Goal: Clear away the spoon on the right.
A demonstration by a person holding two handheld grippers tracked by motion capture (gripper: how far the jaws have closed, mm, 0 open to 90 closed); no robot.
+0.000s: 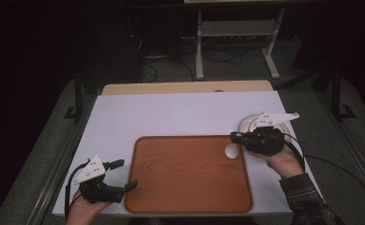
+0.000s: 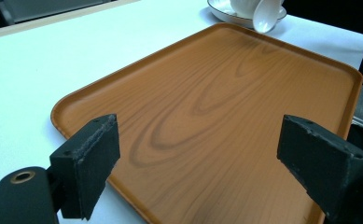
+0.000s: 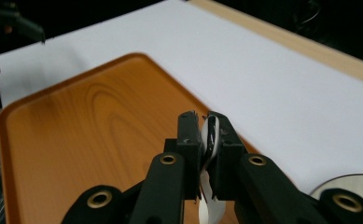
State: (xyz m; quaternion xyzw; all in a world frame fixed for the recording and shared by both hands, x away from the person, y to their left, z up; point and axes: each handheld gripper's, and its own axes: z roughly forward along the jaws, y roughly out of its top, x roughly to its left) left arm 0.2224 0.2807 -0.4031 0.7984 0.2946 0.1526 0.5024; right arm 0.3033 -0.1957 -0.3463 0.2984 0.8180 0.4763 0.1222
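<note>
While our right gripper [image 3: 205, 135] pinches the white spoon [image 1: 231, 151] edge-on above the tray's [image 1: 189, 206] right rim, it may twist loose; our left gripper [image 2: 193, 154] stands wide, holding nothing.

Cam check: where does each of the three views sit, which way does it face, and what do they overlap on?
High view: above the person's side, looking forward and down on the table; both forearms, left gripper and right gripper show.
Left gripper view: rides the left gripper, looks across the tray toward the saucer; its open jaws show.
Right gripper view: rides the right gripper, looks over the tray's corner; its jaws clamp the white spoon.
Shared: the tray in all three; the spoon in all three.
</note>
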